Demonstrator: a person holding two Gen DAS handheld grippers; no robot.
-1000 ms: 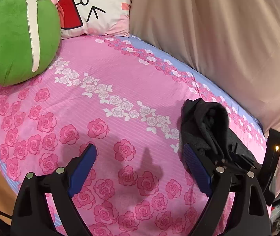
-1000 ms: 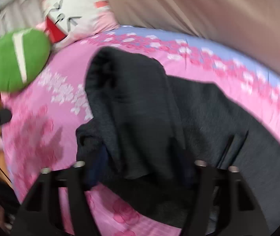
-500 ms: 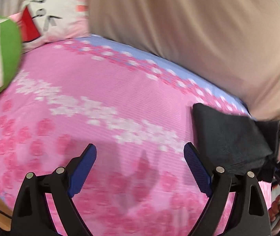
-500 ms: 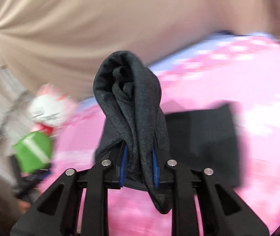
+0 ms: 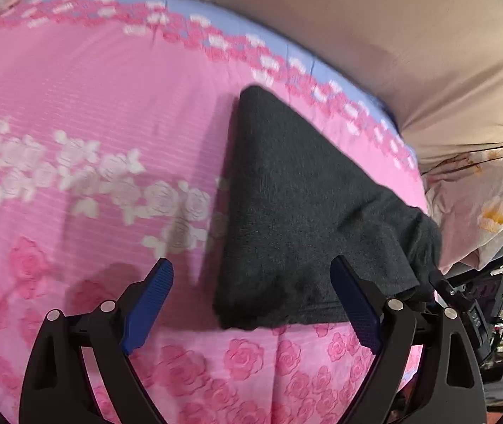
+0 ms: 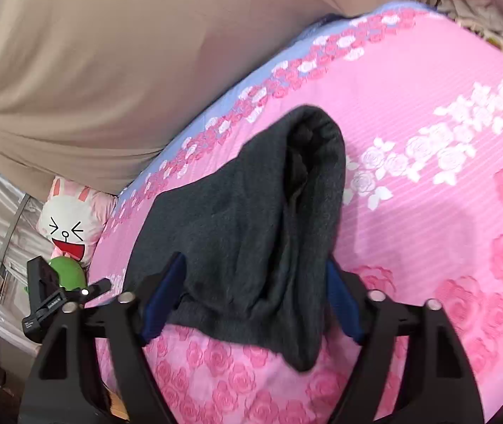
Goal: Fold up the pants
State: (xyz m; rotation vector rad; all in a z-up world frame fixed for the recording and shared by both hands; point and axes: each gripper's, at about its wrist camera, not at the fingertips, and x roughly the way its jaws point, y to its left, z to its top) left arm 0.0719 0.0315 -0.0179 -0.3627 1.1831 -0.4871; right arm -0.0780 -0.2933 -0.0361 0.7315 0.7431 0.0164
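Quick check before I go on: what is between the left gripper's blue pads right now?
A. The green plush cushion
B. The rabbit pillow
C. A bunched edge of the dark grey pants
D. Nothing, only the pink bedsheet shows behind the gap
D. The left gripper stands wide open over the pink rose bedsheet, its pads clear of the folded dark grey pants, whose near corner only shows behind the gap.
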